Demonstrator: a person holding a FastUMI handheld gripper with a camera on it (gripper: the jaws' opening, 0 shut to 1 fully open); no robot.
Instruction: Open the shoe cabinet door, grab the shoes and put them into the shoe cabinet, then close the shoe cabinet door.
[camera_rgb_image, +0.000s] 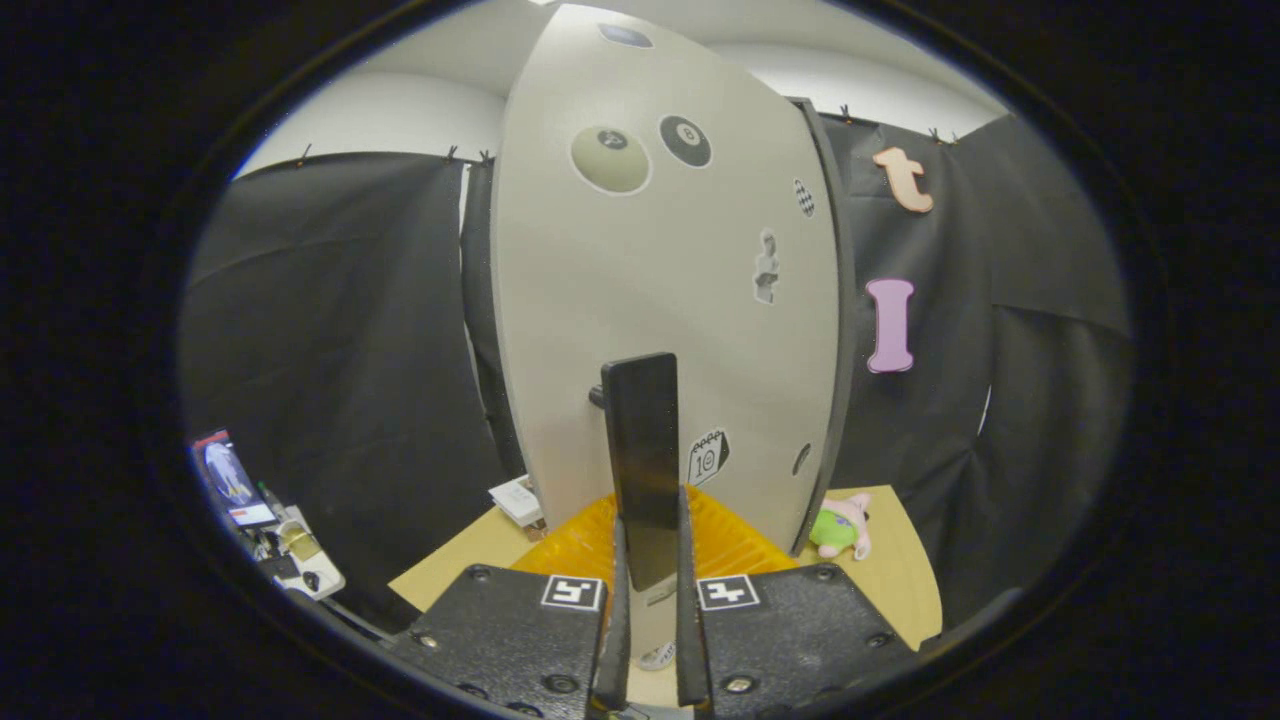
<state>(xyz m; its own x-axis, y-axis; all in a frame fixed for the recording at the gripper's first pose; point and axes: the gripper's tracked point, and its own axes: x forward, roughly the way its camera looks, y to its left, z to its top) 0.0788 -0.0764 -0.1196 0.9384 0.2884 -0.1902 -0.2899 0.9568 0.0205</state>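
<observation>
The cabinet door (660, 300) hides the cabinet's inside; its handle (642, 460) probably sits pinched in the hand-held gripper (650, 600).

The hand-held two-finger gripper (650, 600) shows as two broad, flat plates with a rough, pebbled metal texture, one on each side of a narrow central gap. Each plate carries a small square black-and-white marker tag (572, 592) near its inner upper corner, and round screw heads (560, 684) sit along the plate edges and corners. Two thin, upright fingers (618, 610) rise from the inner edges of the plates, standing parallel and close together.
</observation>
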